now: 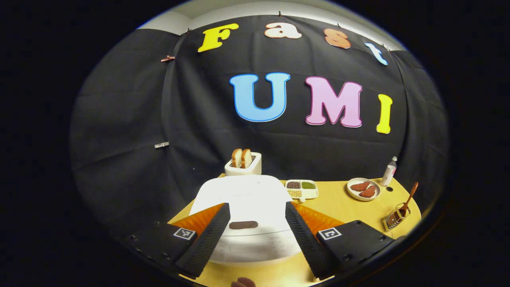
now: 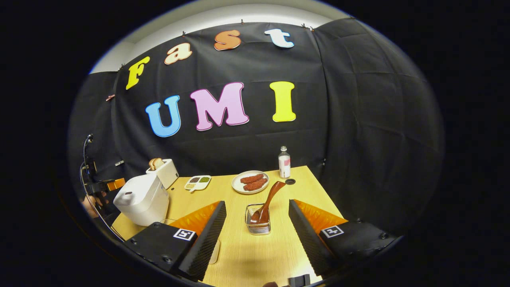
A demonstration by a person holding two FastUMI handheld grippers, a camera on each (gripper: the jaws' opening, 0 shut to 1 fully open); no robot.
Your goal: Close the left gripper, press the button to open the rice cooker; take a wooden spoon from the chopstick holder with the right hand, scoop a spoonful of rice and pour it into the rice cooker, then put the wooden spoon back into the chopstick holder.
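The white rice cooker [image 1: 239,195] stands with its lid down right before my left gripper [image 1: 257,205]. That gripper is open, one finger on each side of the cooker's front. The dark button [image 1: 243,225] lies between the fingers, untouched. In the right gripper view the wire chopstick holder [image 2: 258,223] stands a little ahead of my open right gripper [image 2: 257,202]. The wooden spoon [image 2: 269,201] rests in it bowl down, handle leaning back to the right. The rice cooker [image 2: 141,197] sits at the table's left edge. The holder [image 1: 394,218] and spoon [image 1: 408,199] also appear at the far right.
A toaster [image 1: 243,163] with bread stands behind the cooker. A white compartment tray [image 2: 197,182] of grains, a plate [image 2: 251,182] of brown meat pieces and a small bottle [image 2: 284,162] line the back of the yellow table [image 2: 239,255]. A hand [image 2: 89,205] shows beside the cooker.
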